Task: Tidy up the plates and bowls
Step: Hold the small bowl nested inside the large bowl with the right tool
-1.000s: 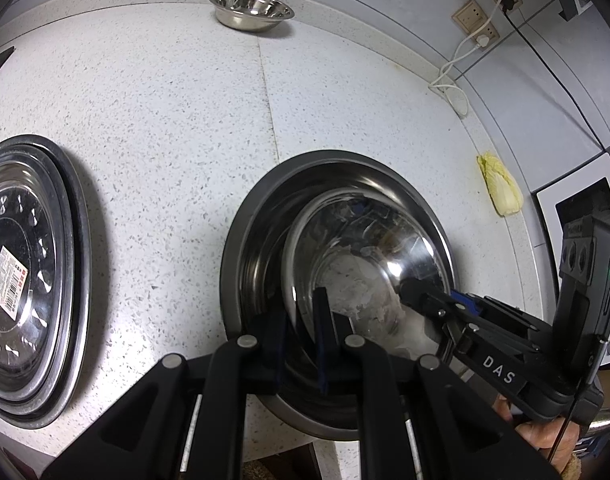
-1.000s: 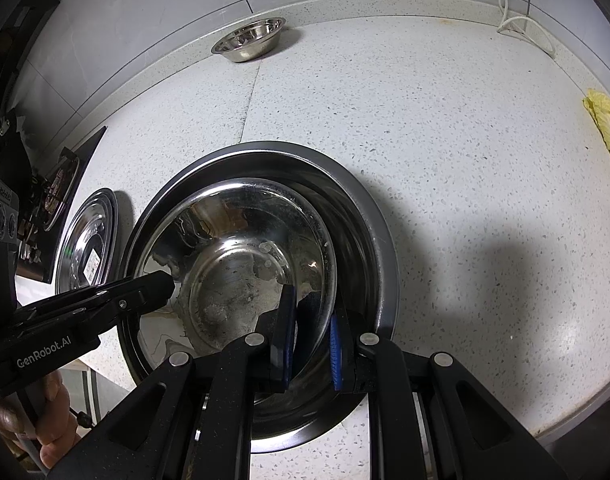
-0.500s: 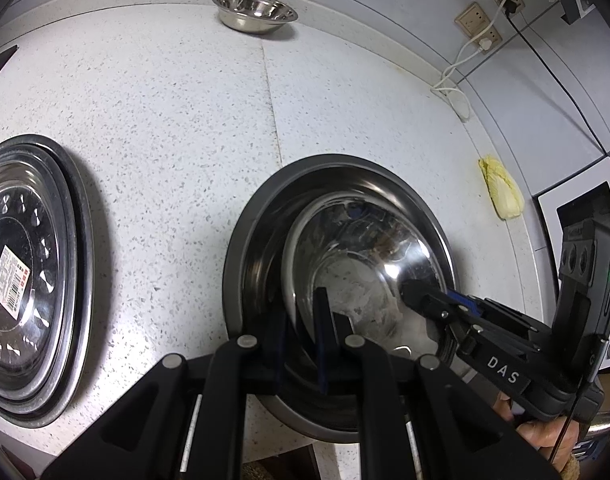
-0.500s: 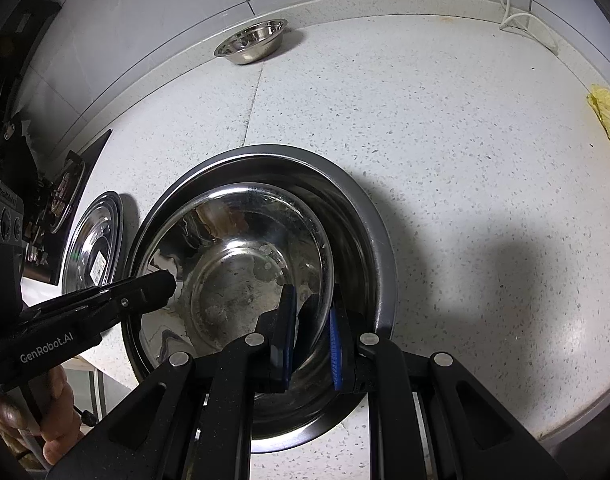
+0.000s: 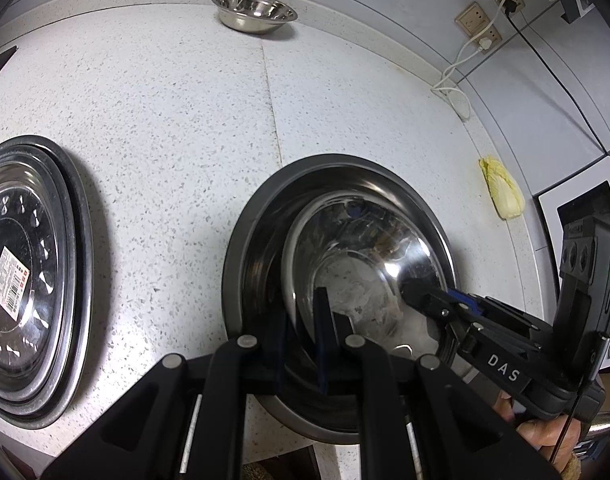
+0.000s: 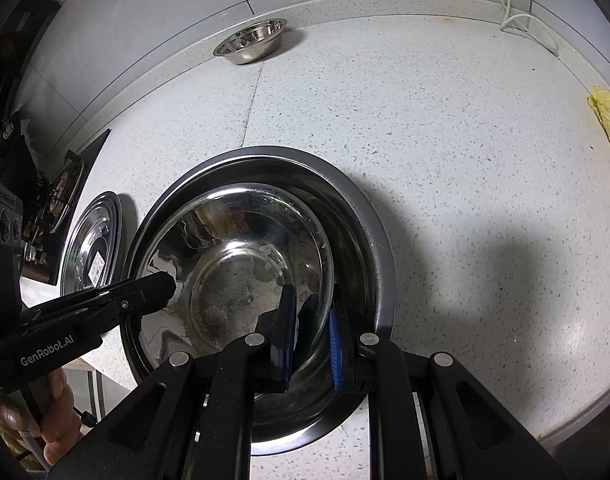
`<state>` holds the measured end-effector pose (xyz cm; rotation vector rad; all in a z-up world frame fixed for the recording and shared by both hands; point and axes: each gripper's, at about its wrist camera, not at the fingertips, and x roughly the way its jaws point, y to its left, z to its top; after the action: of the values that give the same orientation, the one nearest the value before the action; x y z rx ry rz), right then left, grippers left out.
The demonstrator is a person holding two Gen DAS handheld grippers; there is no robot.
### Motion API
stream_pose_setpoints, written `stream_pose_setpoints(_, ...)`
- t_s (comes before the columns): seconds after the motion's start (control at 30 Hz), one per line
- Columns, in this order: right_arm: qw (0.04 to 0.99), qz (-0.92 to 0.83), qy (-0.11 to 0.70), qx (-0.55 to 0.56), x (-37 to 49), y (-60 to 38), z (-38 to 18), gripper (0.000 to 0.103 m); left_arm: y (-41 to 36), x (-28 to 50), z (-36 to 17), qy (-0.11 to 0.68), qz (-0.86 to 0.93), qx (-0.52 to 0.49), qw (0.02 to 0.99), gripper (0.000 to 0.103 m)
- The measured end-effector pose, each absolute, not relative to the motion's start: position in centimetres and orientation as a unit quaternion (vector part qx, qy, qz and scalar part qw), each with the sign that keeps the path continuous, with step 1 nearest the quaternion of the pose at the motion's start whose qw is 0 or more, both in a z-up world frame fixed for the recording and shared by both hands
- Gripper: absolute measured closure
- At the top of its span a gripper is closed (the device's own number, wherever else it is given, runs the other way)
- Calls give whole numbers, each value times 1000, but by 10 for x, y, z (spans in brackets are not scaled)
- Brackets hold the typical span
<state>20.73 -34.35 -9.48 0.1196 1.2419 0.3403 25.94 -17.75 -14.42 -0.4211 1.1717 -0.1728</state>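
Both grippers pinch one bowl by opposite edges of its rim.

The left hand-held gripper [image 5: 301,334] is closed on the near-left rim of the inner bowl [image 5: 369,272], and the right hand-held gripper [image 6: 311,344] is clamped on the opposite rim. That bowl sits nested in the wider basin [image 6: 379,248] on the table [image 5: 165,120]. The stacked plates [image 5: 29,276] lie to the left and a small bowl [image 5: 253,11] stands far back.
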Motion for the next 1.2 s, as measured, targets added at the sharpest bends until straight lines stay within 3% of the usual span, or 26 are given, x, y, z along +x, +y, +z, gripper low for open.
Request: stream_pose_setpoints(1.2,799,159,578,55,208,-343,-94,90,-177,258,-151,547,-81,-188,812,91)
